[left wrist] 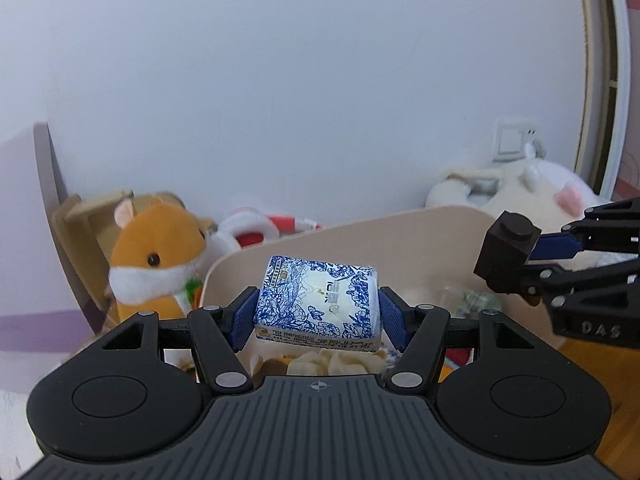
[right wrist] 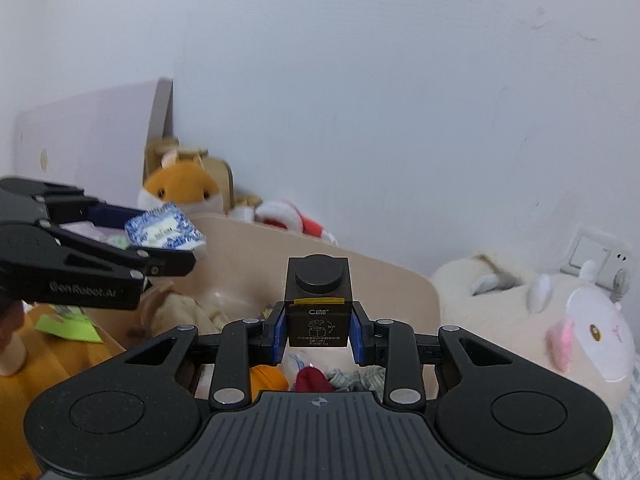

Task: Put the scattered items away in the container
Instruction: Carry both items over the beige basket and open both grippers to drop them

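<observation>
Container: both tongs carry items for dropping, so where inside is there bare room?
The container is crowded near its front: cloth, an orange item and a red item lie below the black box. A paler bare patch shows against the back wall, between the tissue pack and the box.

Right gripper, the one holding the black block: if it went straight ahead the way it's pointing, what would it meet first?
Probably the far wall of the beige container, right behind the black block held by the right gripper. The container's open inside lies below that line. Depth is uncertain through the fisheye.
</observation>
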Demonstrator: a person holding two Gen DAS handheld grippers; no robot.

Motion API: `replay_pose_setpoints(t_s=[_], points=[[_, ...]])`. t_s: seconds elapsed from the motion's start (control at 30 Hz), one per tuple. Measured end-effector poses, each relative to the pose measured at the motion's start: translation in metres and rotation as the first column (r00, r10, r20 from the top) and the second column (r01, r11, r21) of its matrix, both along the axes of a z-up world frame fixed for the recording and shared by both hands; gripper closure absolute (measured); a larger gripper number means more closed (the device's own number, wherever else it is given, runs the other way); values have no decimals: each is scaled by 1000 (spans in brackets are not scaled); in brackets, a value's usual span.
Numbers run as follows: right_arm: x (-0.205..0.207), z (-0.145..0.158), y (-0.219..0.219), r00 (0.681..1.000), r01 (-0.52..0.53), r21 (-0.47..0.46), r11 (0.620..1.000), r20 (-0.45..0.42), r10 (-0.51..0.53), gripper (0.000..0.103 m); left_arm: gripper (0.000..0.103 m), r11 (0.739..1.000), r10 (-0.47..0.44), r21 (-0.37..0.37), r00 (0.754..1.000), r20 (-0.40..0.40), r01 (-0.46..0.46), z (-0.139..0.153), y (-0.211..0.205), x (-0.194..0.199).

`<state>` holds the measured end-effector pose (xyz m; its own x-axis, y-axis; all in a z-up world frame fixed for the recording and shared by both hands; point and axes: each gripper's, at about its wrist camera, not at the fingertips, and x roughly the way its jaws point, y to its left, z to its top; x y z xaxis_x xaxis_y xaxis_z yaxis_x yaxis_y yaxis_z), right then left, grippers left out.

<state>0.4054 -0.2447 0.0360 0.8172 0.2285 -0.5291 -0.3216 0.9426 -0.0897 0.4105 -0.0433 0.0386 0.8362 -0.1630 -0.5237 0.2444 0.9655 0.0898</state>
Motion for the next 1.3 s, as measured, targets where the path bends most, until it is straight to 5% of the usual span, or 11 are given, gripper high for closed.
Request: replay_pose_setpoints(t_s=[0.13,0.73,0.87,1.07,1.1,1.13,1.3], points=[[18,-15,5,999,-3,-11,1000,-54,3,74,38,999,0,39,1000,-14,0,-14,0,16],[43,-54,6,979,49,-105,993,-190,-69,74,37,1000,7,9,994,-111,-6,-42,2,36],[43,-55,4,978,55,-106,993,-197,-75,74,29,1000,-1,12,991,-131,3,-46,3,38],[37,-48,5,982,30,-87,996,-182,-45,40,18,999,-41,-13,991,-127,40,-47,0,31],[34,-46,6,985,40,-88,995,-166,-54,22,17,999,-44,-28,992,-121,41,-46,1,29],[31,-44,6,986,64,-101,993,-144,-78,15,16,998,-51,-49,992,-119,45,-46,3,28],[23,-37,-4,986,90,-76,993,-131,-100,12,15,985,-58,-171,990,-127,36,-41,17,23]])
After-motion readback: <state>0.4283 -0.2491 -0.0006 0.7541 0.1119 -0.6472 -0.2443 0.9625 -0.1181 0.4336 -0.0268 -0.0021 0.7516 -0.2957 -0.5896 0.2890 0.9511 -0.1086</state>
